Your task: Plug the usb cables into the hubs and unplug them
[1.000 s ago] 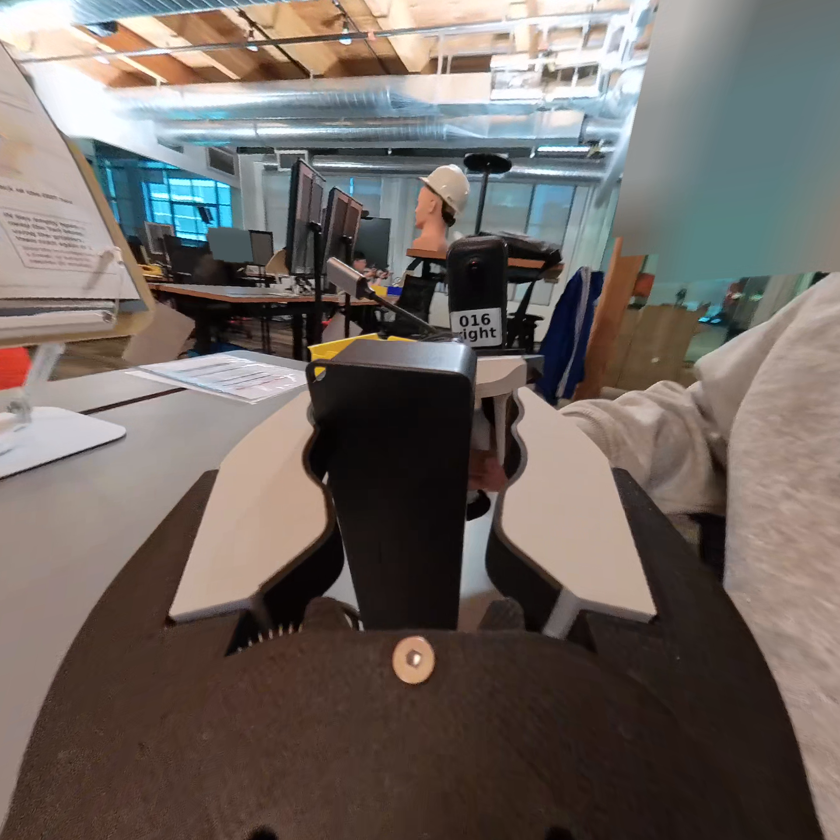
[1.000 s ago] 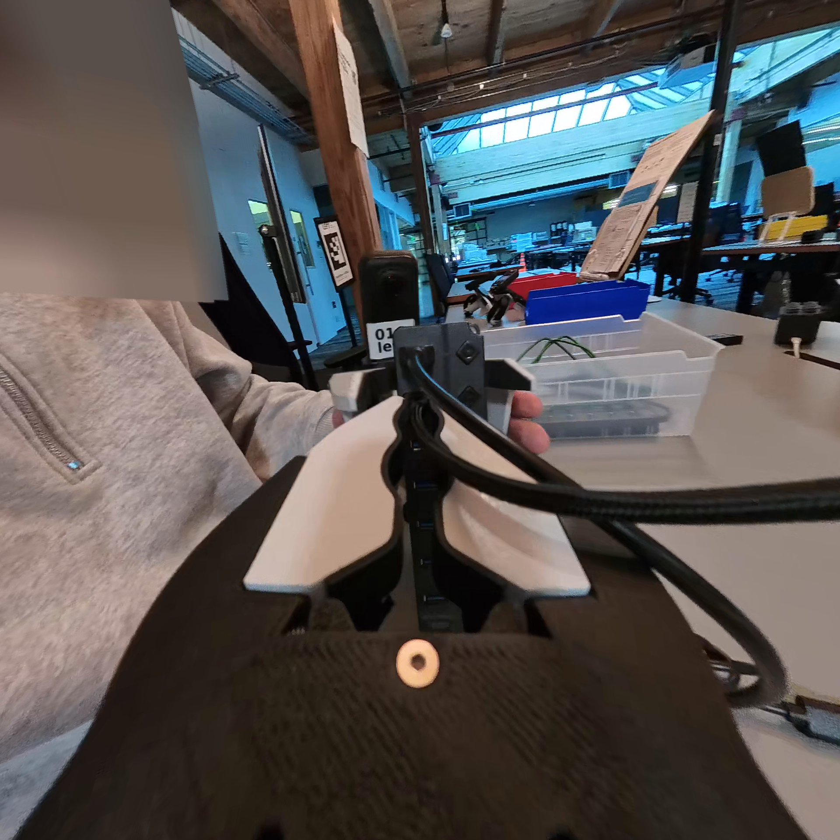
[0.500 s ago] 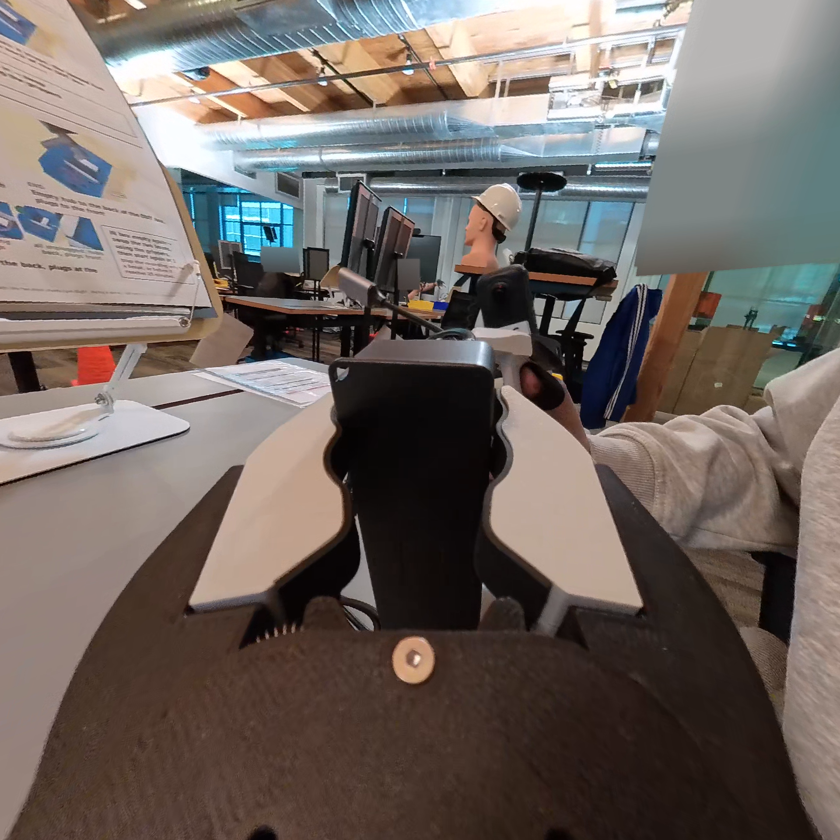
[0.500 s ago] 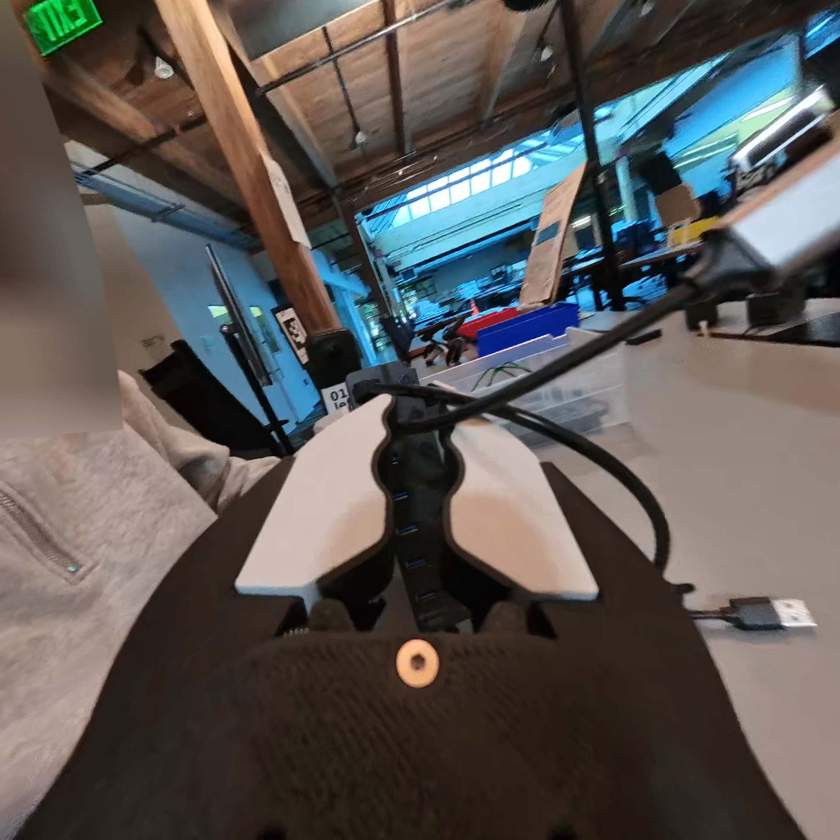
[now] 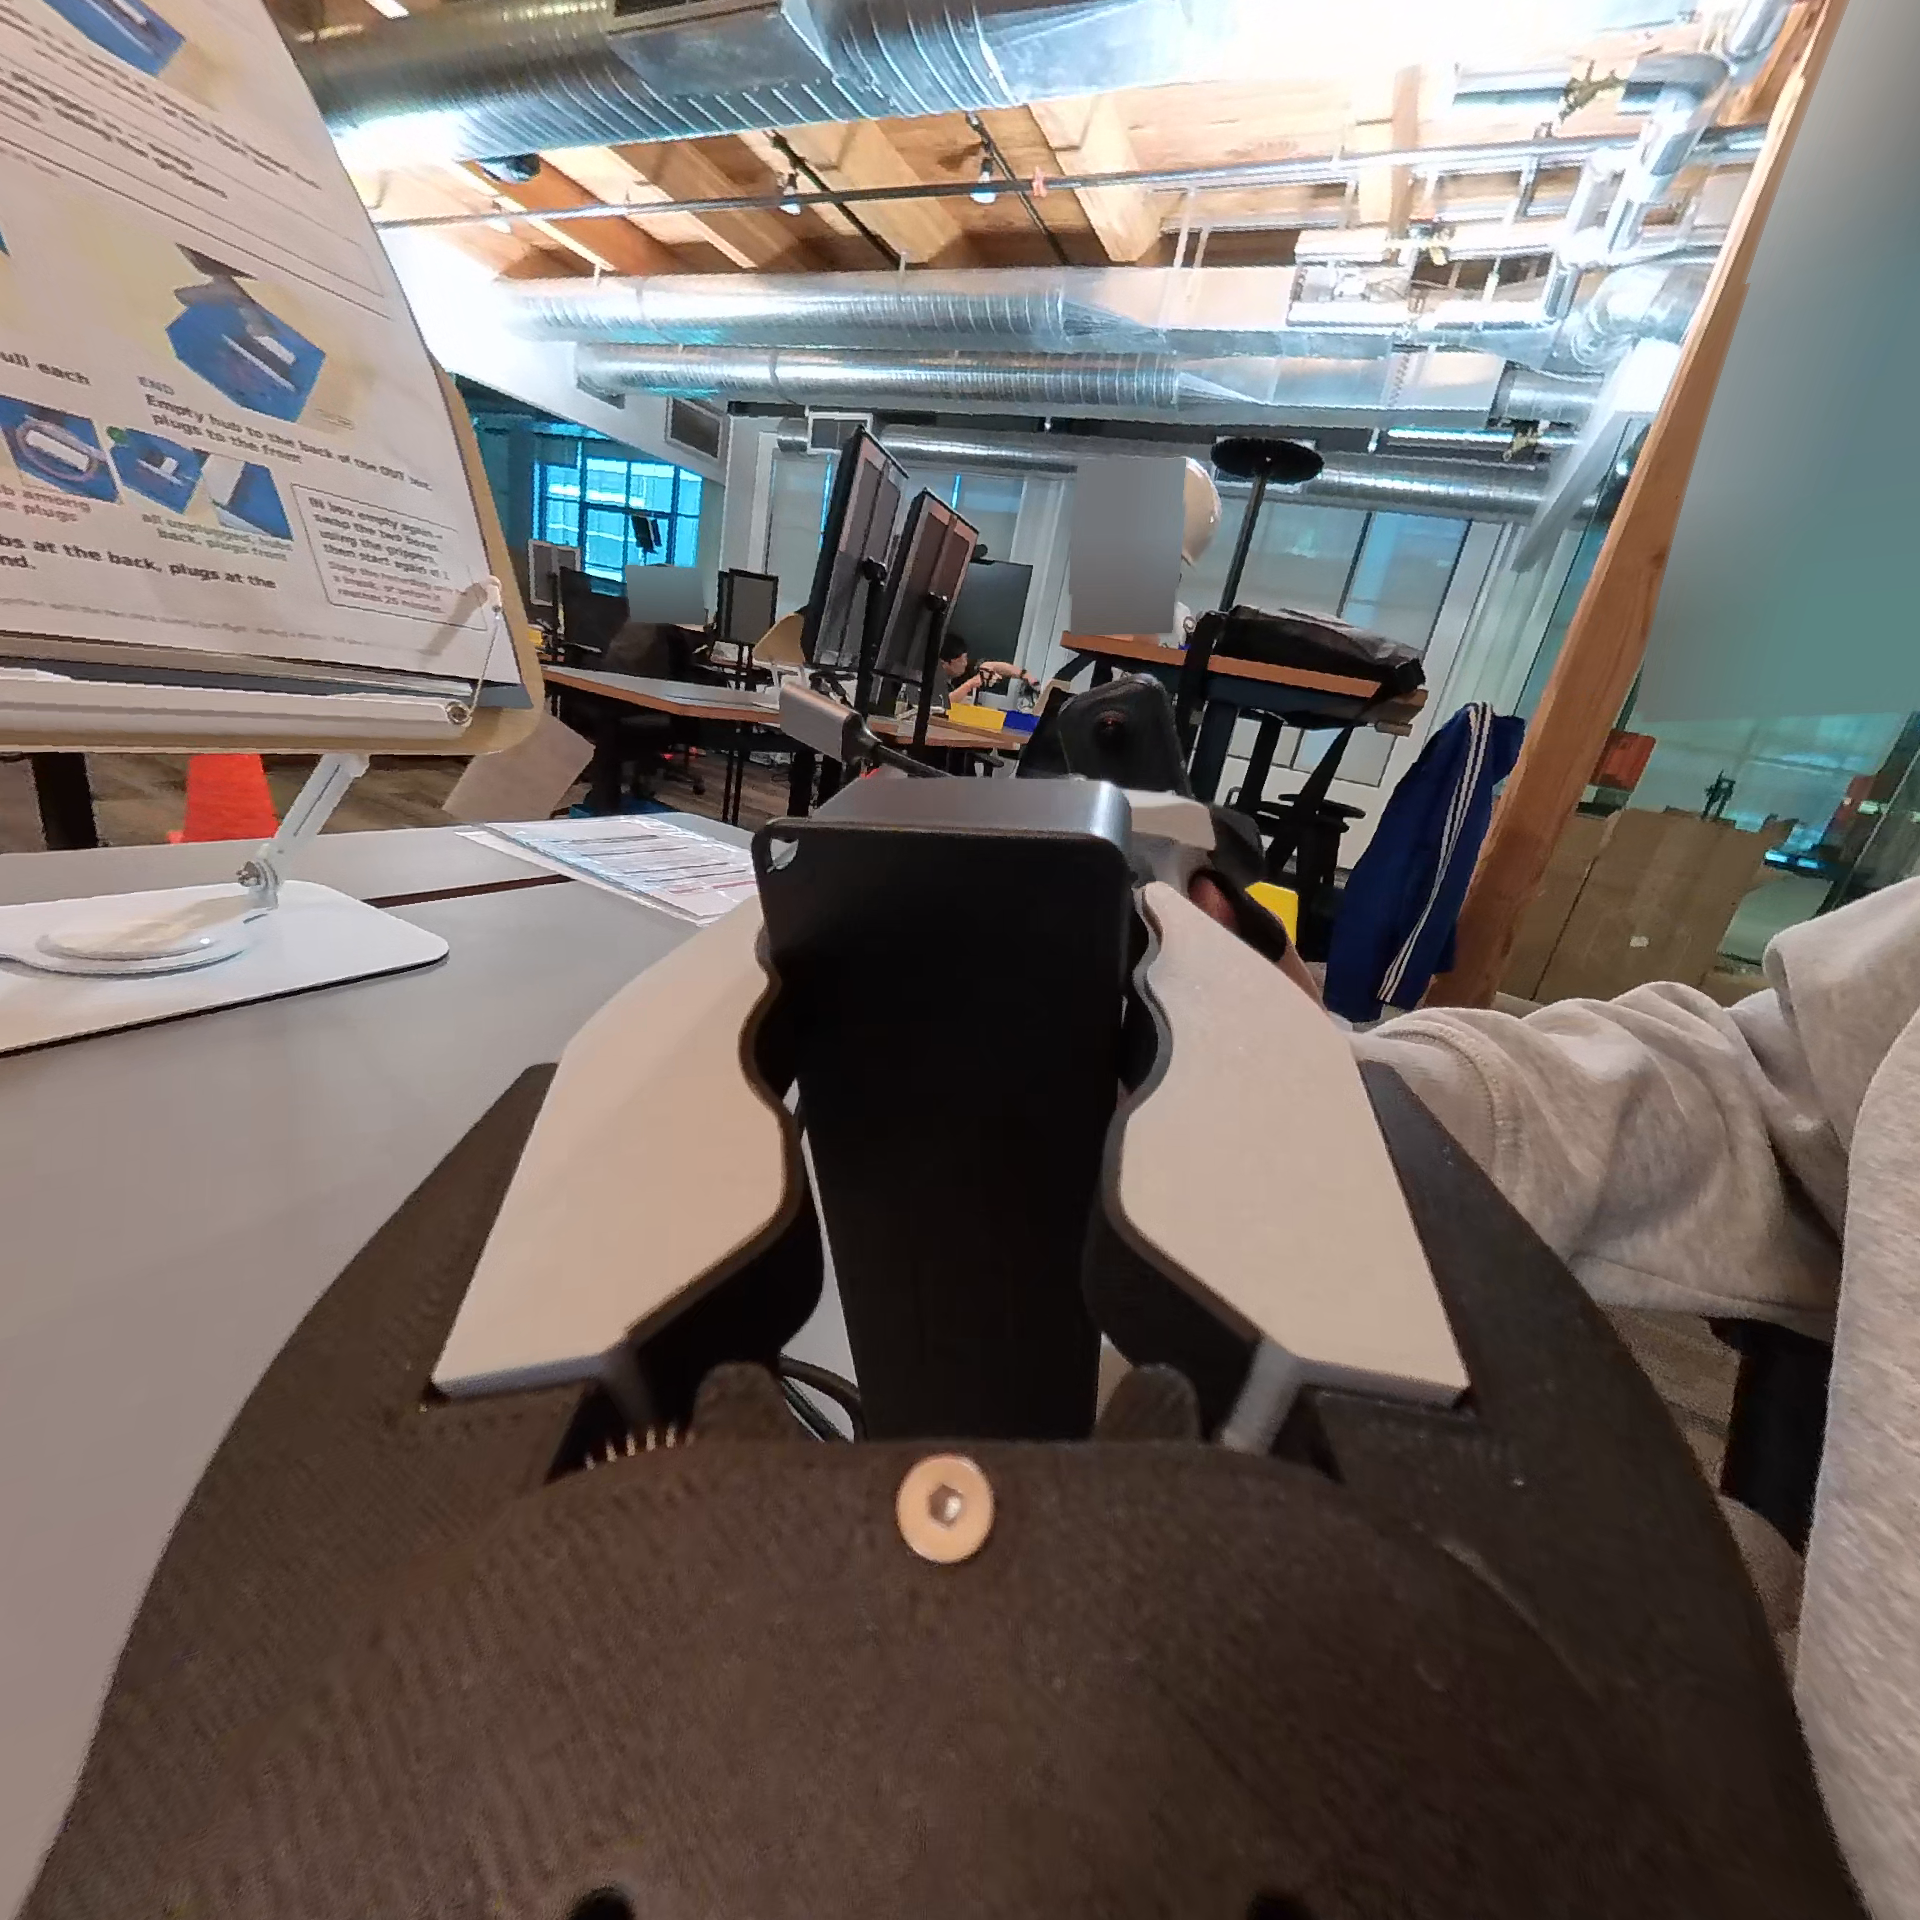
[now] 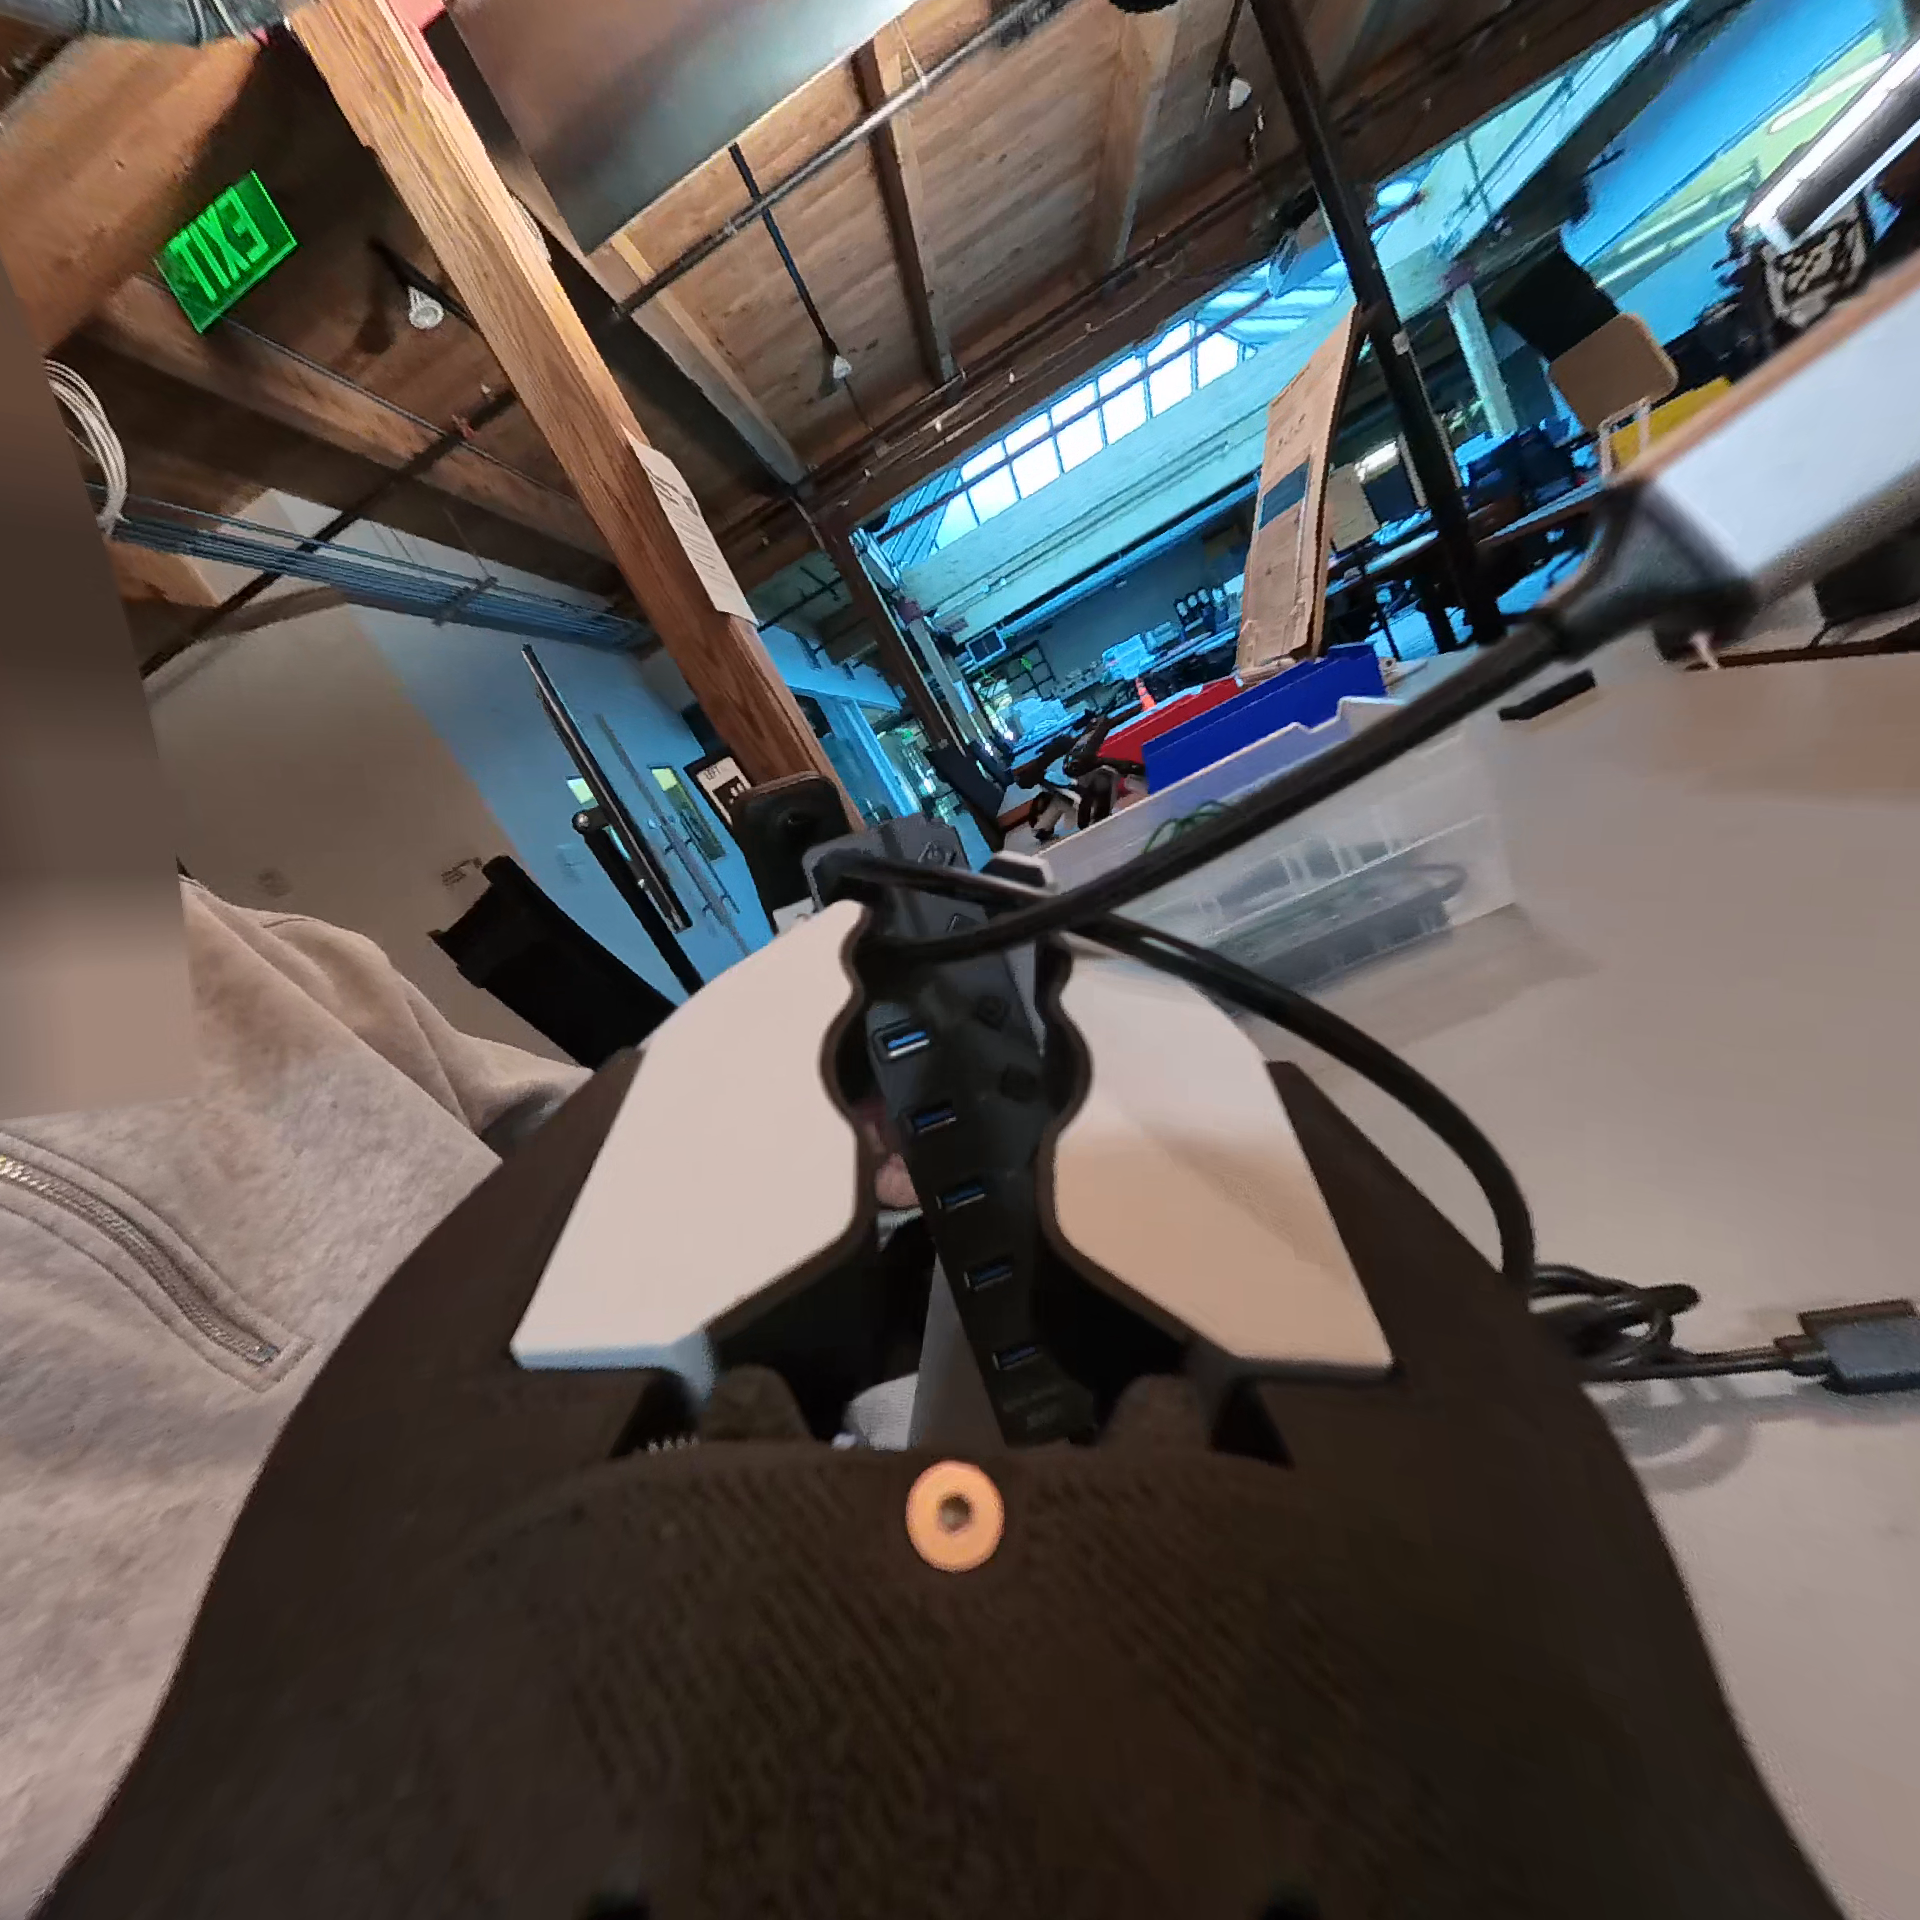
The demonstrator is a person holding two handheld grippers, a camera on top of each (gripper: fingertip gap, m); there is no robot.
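A black USB hub [image 5: 945,1091] stands upright between my left gripper's [image 5: 951,925] white fingers, which are shut on its flat back. In the right wrist view the same hub [image 6: 966,1174] shows its side row of blue ports, and my right gripper [image 6: 951,935] is shut on it from the opposite side. A black cable [image 6: 1382,1060] leaves the hub's top, loops right and ends in a plug [image 6: 1860,1351] lying on the table. A second cable runs up to a silver-grey hub [image 6: 1787,499], which also shows in the left wrist view [image 5: 821,717].
A document stand with an instruction sheet [image 5: 208,416] sits on a white base [image 5: 208,956] on the grey table [image 5: 208,1195]. A clear bin [image 6: 1299,862] and a blue bin [image 6: 1268,707] stand beyond. The person's grey sleeve [image 5: 1610,1122] is at the right. Across from one pair of fingers to the other is roughly 6 cm.
My left gripper closed from a loose hold to a tight one on the black hub. Both grippers tilted upward, and the hub turned so that its ports face the right camera.
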